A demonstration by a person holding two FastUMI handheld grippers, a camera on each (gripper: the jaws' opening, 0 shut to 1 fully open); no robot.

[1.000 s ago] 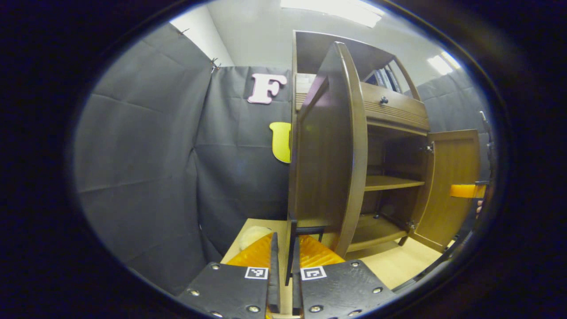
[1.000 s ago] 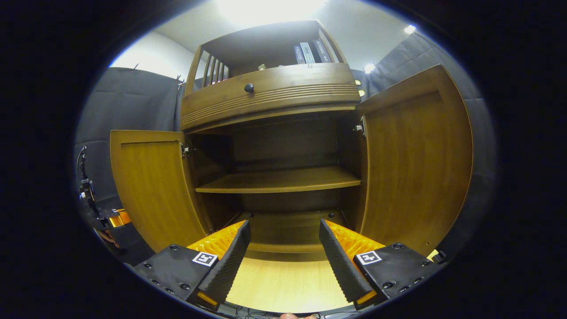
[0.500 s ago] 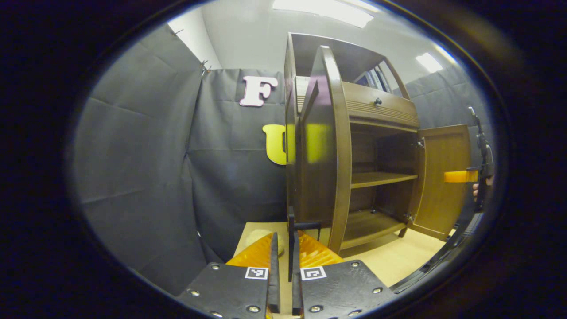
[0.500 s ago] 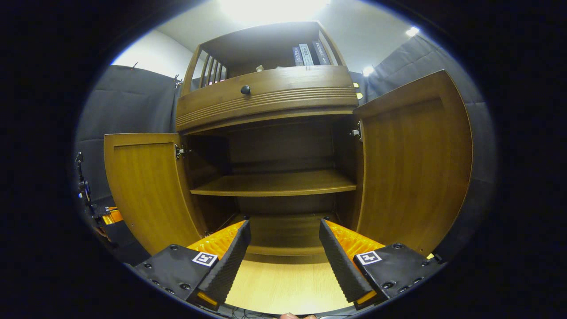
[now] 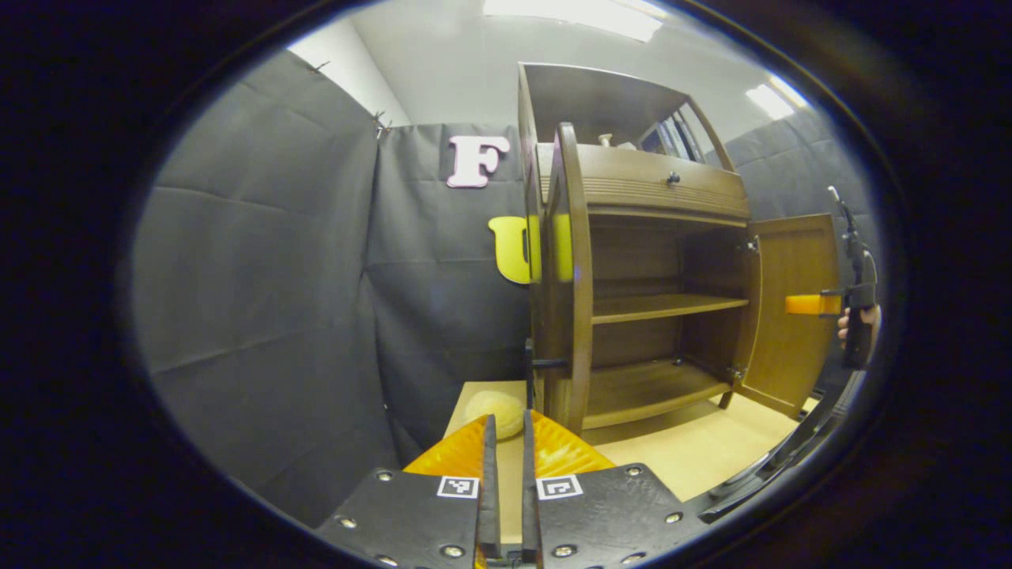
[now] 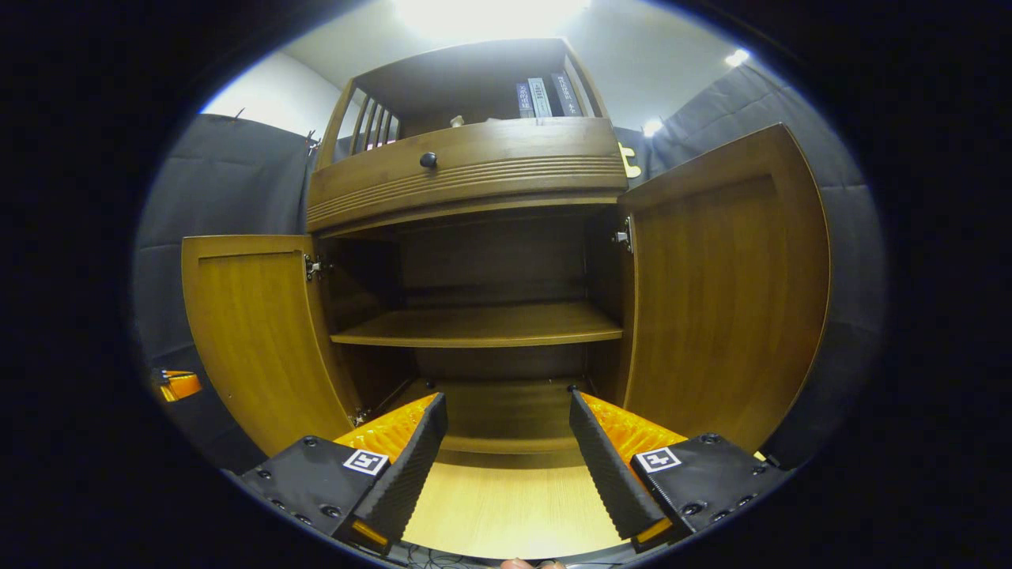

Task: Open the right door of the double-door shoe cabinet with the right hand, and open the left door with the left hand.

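Cabinet (image 6: 474,170): stands on the desk (image 6: 506,506), both doors swung wide, 2 bare shelves inside.
Left door (image 5: 571,276): seen edge-on, its handle (image 5: 545,365) just ahead of the left claw (image 5: 506,474).
Left claw: fingers nearly together, gripping nothing.
Right door (image 6: 727,292): open beside the right claw (image 6: 506,454).
Right claw: spread wide, empty.

Nothing readable is really found here. Square black-and-white coded markers are seen on the left tool (image 5: 506,450) and the right tool (image 6: 506,442), but no letters or numbers are carried on them. The spines of the books (image 6: 541,96) on the cabinet's top shelf are printed, but too small to be made out.
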